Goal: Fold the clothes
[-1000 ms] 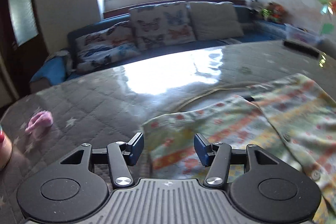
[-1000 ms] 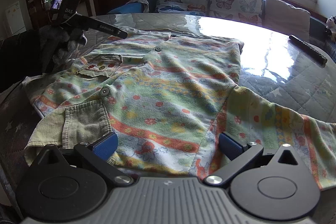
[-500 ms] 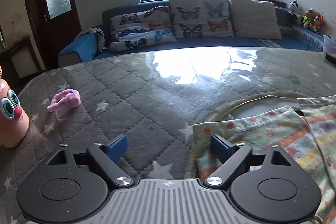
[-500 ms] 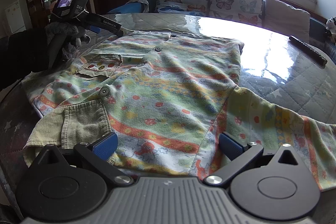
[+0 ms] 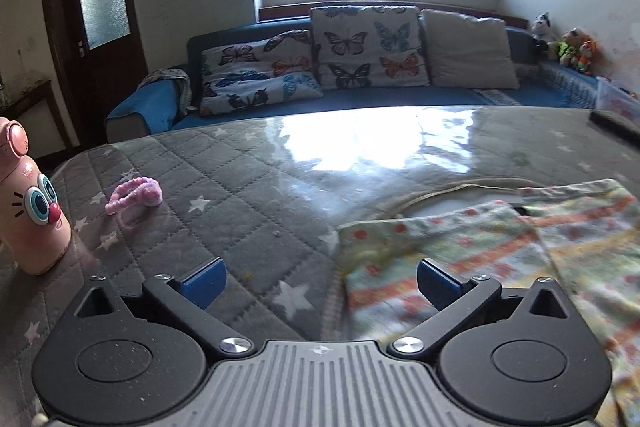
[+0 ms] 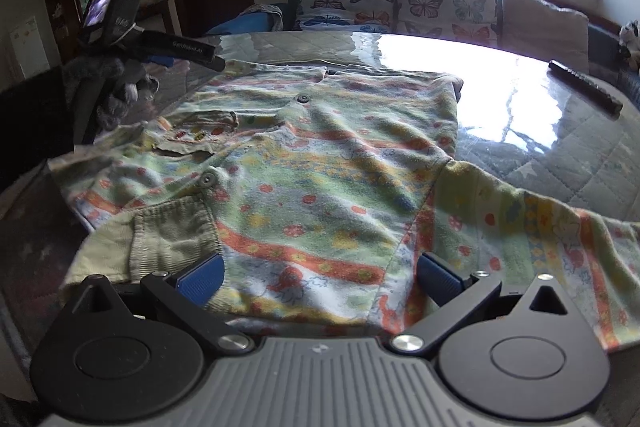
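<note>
We hold our left gripper [image 5: 319, 281] low over the grey quilted table cover with white stars [image 5: 224, 187], and its two blue-padded fingers stand wide apart with nothing between them. The left finger is above the bare cover, and the right finger is above the corner of the pale green flannel shirt with orange stripes and small flowers [image 5: 472, 251]. We cannot tell if this finger touches the cloth. This shirt lies on the right part of the table in the left wrist view.

To the left stands a pink bottle with a cartoon face [image 5: 34, 211], and near it lies a pink fuzzy hair tie [image 5: 136, 193]. Behind the table there is a blue sofa with butterfly cushions [image 5: 360, 47].

Our right gripper [image 6: 320, 277] is also spread open and holds nothing. It is just above the near edge of the same shirt [image 6: 320, 167], which lies flat and open on the table, with dark buttons along the front. A corduroy pocket in olive colour [image 6: 172, 239] is beside the left finger. One sleeve goes out to the right. In this view we see the left gripper [image 6: 168, 49] at the far left corner of the shirt. A dark remote control [image 6: 584, 87] lies on the shiny cover, well apart from the shirt.
</note>
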Motion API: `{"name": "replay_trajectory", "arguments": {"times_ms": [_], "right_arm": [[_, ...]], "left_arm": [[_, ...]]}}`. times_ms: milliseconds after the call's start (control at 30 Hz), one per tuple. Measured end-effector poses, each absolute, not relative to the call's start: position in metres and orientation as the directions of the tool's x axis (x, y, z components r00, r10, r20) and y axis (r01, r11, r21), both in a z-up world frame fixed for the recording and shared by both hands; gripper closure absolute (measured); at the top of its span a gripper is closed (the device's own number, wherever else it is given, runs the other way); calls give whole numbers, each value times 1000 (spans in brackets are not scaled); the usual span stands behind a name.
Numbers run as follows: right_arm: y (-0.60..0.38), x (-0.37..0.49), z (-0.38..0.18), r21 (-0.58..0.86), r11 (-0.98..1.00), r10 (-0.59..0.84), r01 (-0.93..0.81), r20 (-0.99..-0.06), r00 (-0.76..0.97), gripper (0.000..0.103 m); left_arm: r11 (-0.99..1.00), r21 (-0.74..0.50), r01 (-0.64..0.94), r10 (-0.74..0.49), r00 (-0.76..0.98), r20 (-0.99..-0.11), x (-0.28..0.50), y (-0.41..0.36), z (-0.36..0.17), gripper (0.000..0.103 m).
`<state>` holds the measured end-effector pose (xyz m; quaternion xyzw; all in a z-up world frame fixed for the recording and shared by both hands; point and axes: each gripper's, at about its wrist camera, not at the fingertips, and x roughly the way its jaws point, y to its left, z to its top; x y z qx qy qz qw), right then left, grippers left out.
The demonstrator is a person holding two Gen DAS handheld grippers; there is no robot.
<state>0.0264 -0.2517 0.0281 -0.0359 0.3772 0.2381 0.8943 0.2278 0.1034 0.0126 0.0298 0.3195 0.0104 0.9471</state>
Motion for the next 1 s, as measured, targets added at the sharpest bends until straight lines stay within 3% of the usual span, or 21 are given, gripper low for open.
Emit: {"name": "replay_trajectory", "arguments": {"times_ms": [500, 700, 1000], "right_arm": [[-297, -1, 42, 107, 938, 315, -330, -660, 682, 0], [-310, 14, 36, 28, 972, 193, -232, -654, 732, 0], [-334, 15, 25, -6, 986, 120, -168, -674, 729, 0]], "left_arm": [[975, 75, 209, -131, 815, -565, 125, 16, 20, 0], [953, 83, 293, -197, 800, -566, 108, -21, 22, 0], [908, 111, 404, -264, 759, -595, 99, -70, 13, 0]]}}
